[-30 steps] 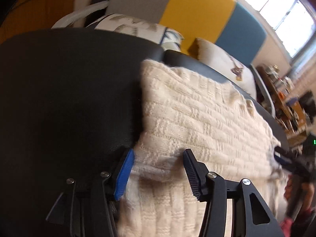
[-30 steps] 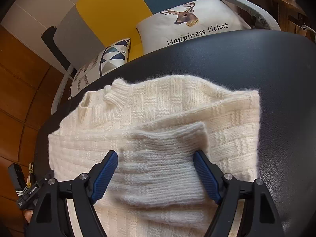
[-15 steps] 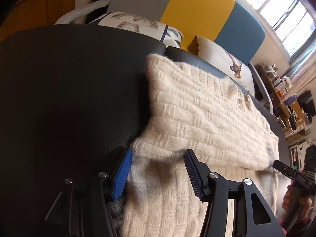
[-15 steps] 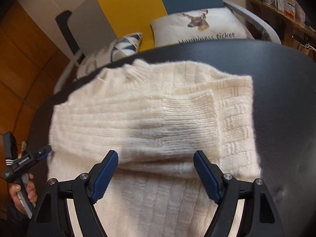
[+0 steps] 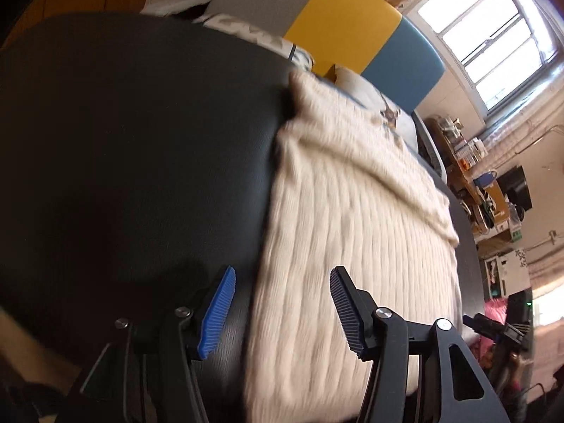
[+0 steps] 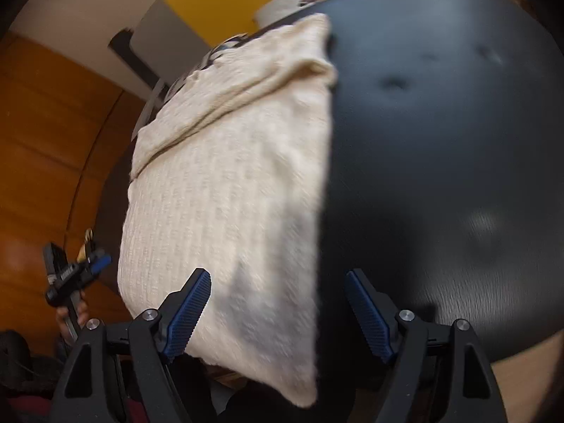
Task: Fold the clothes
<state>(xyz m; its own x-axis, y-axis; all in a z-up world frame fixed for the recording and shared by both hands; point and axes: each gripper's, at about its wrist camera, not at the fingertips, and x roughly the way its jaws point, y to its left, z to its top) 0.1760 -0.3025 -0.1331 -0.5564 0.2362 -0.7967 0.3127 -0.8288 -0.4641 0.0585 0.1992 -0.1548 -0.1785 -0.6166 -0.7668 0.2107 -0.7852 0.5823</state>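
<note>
Both grippers have drawn back since a second ago to the near hem of the cream sweater (image 5: pixel 356 218), which lies folded on the black table (image 5: pixel 134 148). The left gripper (image 5: pixel 280 312), jaws released, straddles its nine o'clock edge; the right gripper (image 6: pixel 278 312), released, straddles its three o'clock edge. Bare table flanks both sides.

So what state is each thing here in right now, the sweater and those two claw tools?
Cream sweater: lying on the black table, sleeves folded in, near end hanging over the table edge.
Left gripper: open, nothing held, over the sweater's side edge.
Right gripper: open, nothing held, over the other side edge.
</note>
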